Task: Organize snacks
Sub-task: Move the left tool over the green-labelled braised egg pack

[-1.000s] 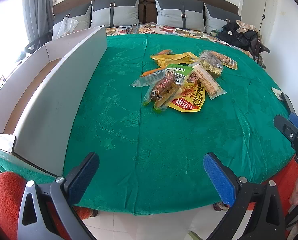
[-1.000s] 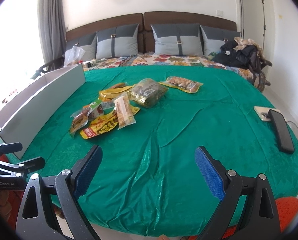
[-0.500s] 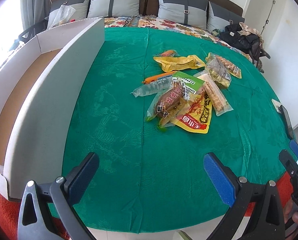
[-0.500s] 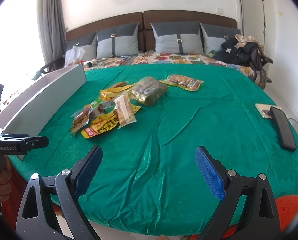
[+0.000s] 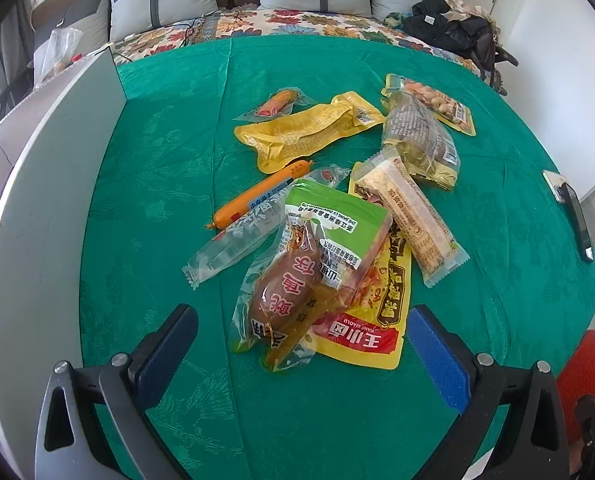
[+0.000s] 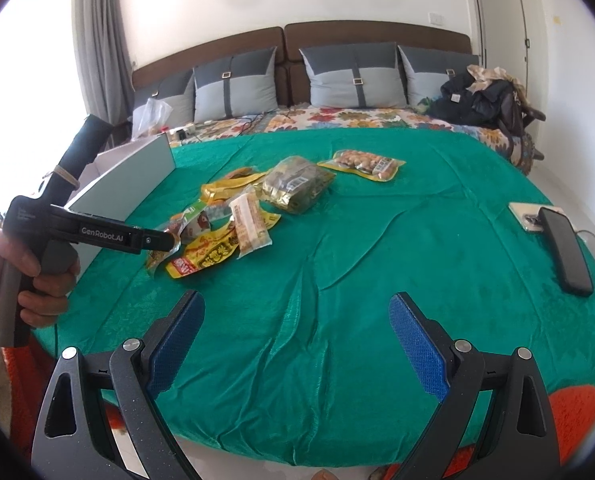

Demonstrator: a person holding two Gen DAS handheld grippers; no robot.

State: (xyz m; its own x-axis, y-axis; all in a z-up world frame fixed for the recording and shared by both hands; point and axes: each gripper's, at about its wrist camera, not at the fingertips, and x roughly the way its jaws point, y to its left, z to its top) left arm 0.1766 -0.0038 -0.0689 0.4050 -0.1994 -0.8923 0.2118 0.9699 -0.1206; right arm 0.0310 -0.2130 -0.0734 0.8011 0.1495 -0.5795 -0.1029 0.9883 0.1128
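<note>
Moved in since earlier frame: left gripper [image 5: 301, 344] now low over snack pile [image 5: 337, 216], jaws spread wide, either side of brown meat pouch [image 5: 289, 292] at lower centre, not touching. Right gripper [image 6: 295, 332] spread too, empty, over bare green bedspread [image 6: 377, 248]. Task barely begun: all snacks loose mid-bedspread, none seen in cardboard box [image 5: 37, 208] at left edge. Everything left to sort. Box interior cut off, contents unknown. Yellow packet [image 5: 377, 312] half buried under pouches; print hard to read.
</note>
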